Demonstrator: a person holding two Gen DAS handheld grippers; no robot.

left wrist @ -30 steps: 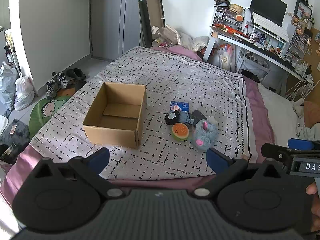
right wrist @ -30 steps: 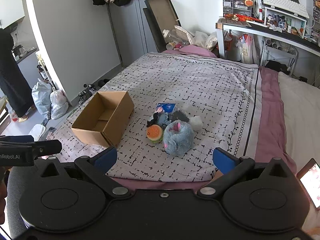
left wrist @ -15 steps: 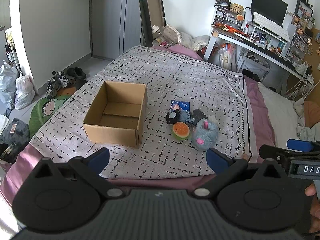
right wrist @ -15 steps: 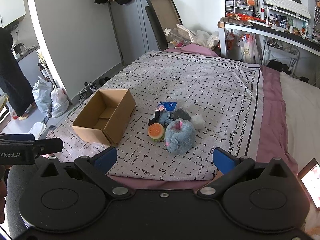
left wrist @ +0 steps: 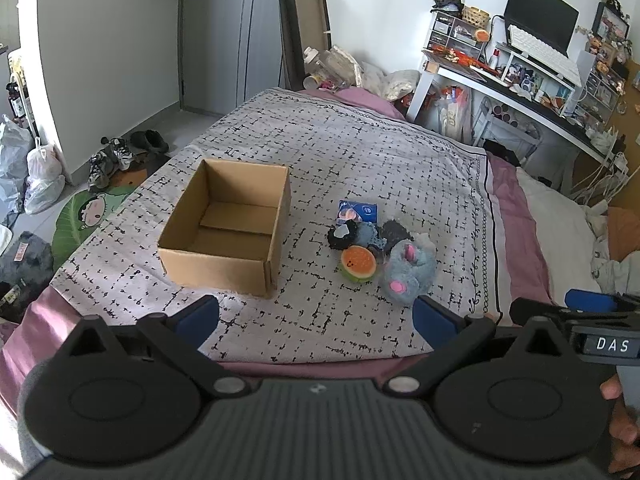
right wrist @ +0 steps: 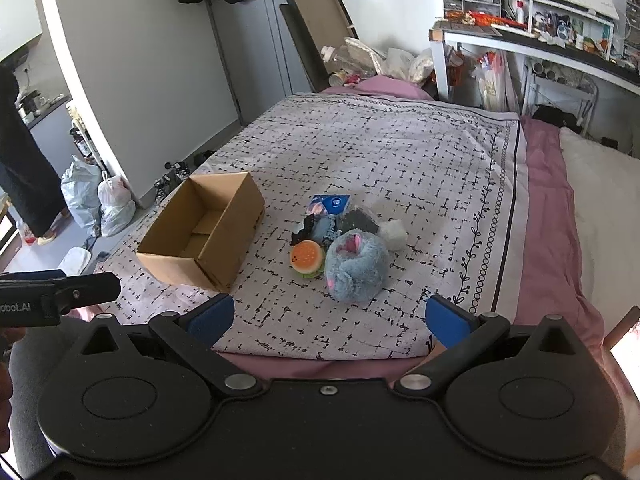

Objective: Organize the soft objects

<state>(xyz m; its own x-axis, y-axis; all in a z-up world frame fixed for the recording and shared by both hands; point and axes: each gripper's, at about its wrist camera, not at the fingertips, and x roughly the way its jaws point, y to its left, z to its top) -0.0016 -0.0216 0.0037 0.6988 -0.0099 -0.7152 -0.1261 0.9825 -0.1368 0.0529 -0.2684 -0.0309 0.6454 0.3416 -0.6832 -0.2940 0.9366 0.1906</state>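
An open cardboard box [left wrist: 228, 228] [right wrist: 200, 232] stands empty on the patterned bedspread [left wrist: 360, 152]. Right of it lies a small heap of soft things: a grey-blue plush [left wrist: 408, 272] [right wrist: 354, 266], an orange burger toy [left wrist: 358, 263] [right wrist: 307, 258], dark fabric pieces [left wrist: 362, 234] and a blue packet [left wrist: 357, 211] [right wrist: 330, 204]. My left gripper [left wrist: 316, 316] hangs open over the bed's near edge, short of the box and heap. My right gripper [right wrist: 328, 316] is open too, just in front of the plush. Both hold nothing.
A cluttered desk [left wrist: 520, 80] with a monitor and shelves stands at the far right. A white pillow [right wrist: 600, 208] lies on the bed's right side. Bags [left wrist: 40, 176] and shoes [left wrist: 116, 156] sit on the floor at left. A flat carton [right wrist: 320, 20] leans on the far wall.
Both grippers have drifted slightly forward toward the bed; the box and heap look a little nearer. Nothing on the bed has moved.
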